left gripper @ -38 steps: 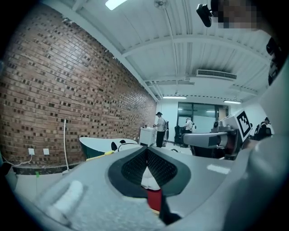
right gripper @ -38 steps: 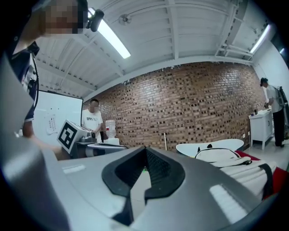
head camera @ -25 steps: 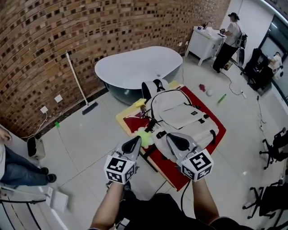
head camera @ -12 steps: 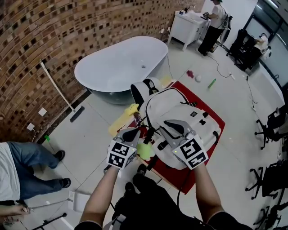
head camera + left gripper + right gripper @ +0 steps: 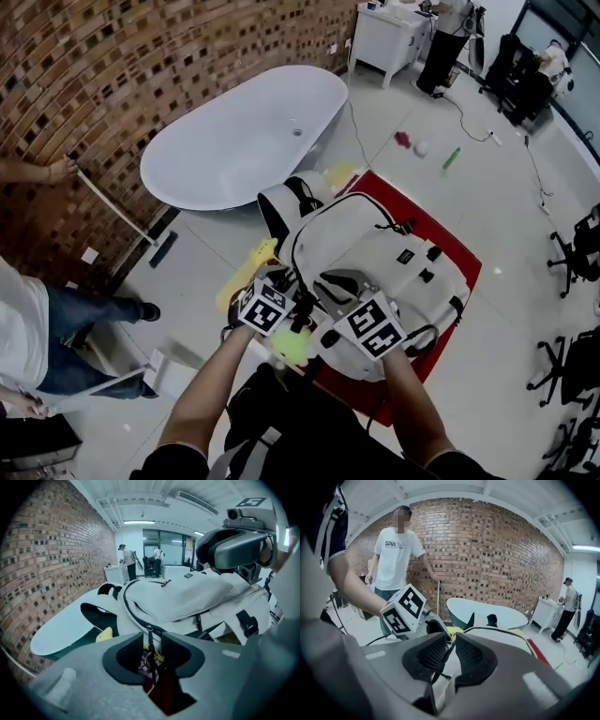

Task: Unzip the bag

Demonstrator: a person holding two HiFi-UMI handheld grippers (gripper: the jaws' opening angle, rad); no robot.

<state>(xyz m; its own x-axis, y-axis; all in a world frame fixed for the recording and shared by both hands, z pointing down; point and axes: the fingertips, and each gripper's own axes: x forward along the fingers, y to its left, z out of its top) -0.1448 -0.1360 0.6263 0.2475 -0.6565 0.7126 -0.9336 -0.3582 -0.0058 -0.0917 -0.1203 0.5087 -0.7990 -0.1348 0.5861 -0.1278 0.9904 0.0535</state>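
Observation:
A cream backpack (image 5: 375,239) with a black zipper lies on a red mat (image 5: 448,246). Both grippers are down at its near left edge. My left gripper (image 5: 294,296) is open, its jaws having just been opening. The thin zipper pull (image 5: 150,643) hangs between them untouched. My right gripper (image 5: 330,287) sits just to its right. Its jaws have just been closing around a black cord (image 5: 440,660) on the backpack (image 5: 497,637). A narrow gap still shows at the tips. In the left gripper view the backpack (image 5: 187,592) fills the middle.
A white bathtub (image 5: 234,141) stands behind the bag. A yellow cloth (image 5: 246,272) and a yellow-green object (image 5: 292,347) lie by the mat. A person (image 5: 396,550) stands at the left holding a long-handled broom (image 5: 117,211). A white cabinet (image 5: 389,37) and office chairs (image 5: 577,253) are farther off.
Both grippers have dropped forward onto the backpack's near left edge and their jaws have parted. The person at the left has moved closer in the head view.

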